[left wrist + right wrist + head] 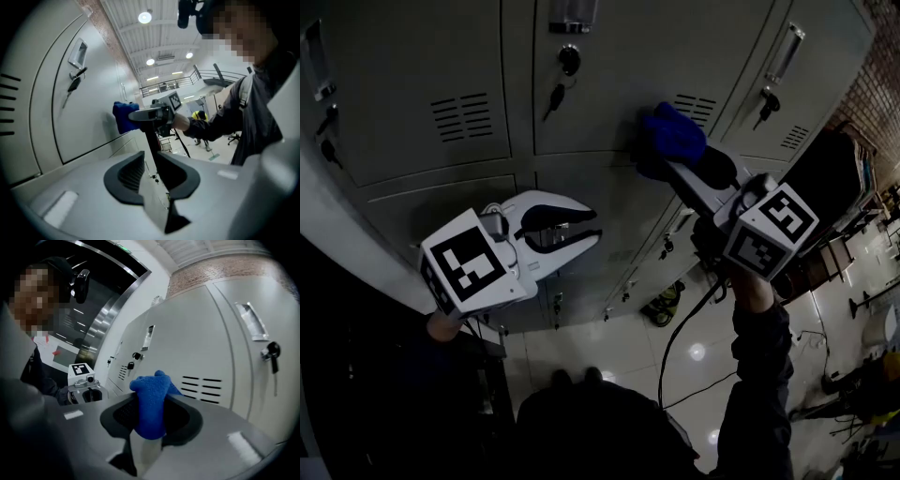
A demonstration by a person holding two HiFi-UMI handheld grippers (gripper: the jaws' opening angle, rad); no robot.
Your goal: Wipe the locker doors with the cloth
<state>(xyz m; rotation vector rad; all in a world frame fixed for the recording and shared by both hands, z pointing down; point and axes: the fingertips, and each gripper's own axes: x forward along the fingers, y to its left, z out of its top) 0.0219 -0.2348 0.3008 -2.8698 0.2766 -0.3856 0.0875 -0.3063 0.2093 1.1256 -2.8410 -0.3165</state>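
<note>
Right gripper (pixel 677 161): clamped on the cloth (pixel 672 131), a blue wad left poking past the jaws so that fabric, not plastic, meets the metal.
Cloth: at the lower edge of a door (pixel 609 84), beside its vent (pixel 696 108); it looks pressed on, though the dim head view leaves contact unsure.
Left gripper (pixel 592 225): jaws slightly apart and empty, held lower down, probably to keep out of the wiping path.
Key (pixel 555 97): hangs above-left, worth steering round.
</note>
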